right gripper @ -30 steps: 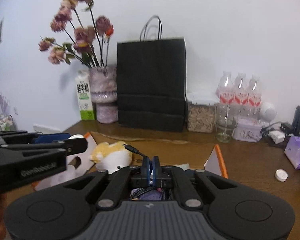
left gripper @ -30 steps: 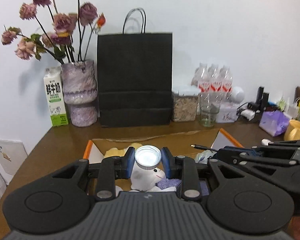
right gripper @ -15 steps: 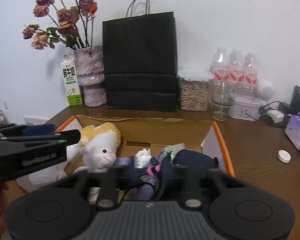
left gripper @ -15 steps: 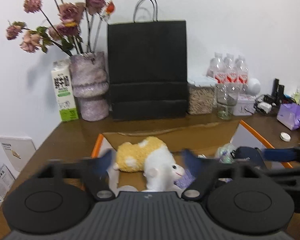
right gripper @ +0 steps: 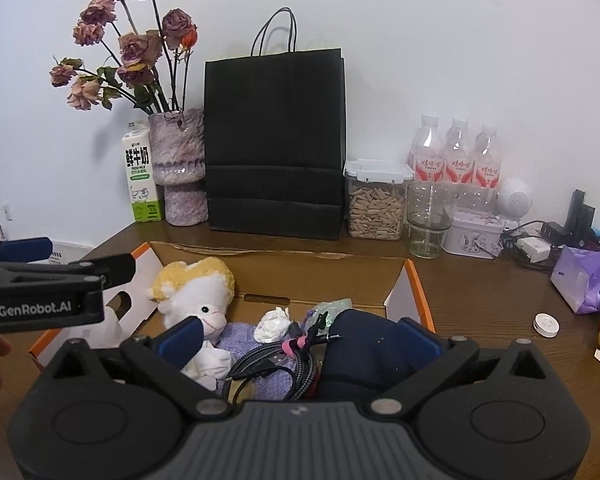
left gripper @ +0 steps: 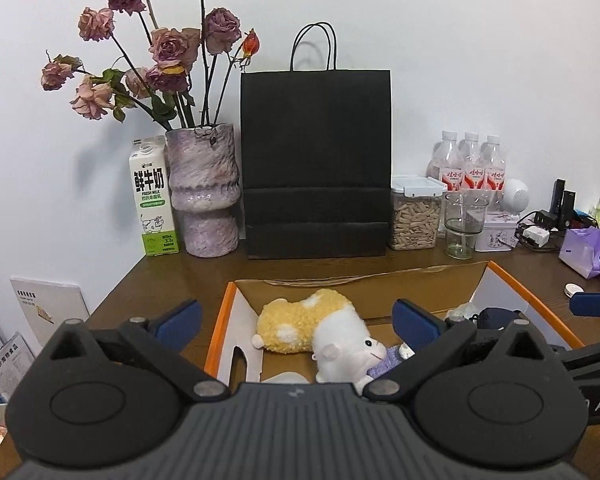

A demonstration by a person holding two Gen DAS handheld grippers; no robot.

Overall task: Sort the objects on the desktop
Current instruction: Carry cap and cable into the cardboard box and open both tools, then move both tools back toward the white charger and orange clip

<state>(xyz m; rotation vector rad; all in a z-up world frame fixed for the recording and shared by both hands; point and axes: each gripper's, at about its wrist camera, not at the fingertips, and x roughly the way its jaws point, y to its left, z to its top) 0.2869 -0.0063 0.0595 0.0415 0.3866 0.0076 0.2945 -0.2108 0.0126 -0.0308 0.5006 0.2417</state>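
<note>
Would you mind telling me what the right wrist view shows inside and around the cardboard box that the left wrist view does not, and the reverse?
Only the right wrist view shows the coiled cable, the crumpled tissue and most of the dark pouch in the box, with the open right gripper above them.

Only the left wrist view shows the white booklet against the wall, left of the table.

Both show the plush sheep in the cardboard box, the black bag and the open left gripper.

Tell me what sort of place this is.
Probably a home or office desk against a wall: a wooden desktop crowded with a milk carton, vase of dried roses, water bottles and chargers.
</note>
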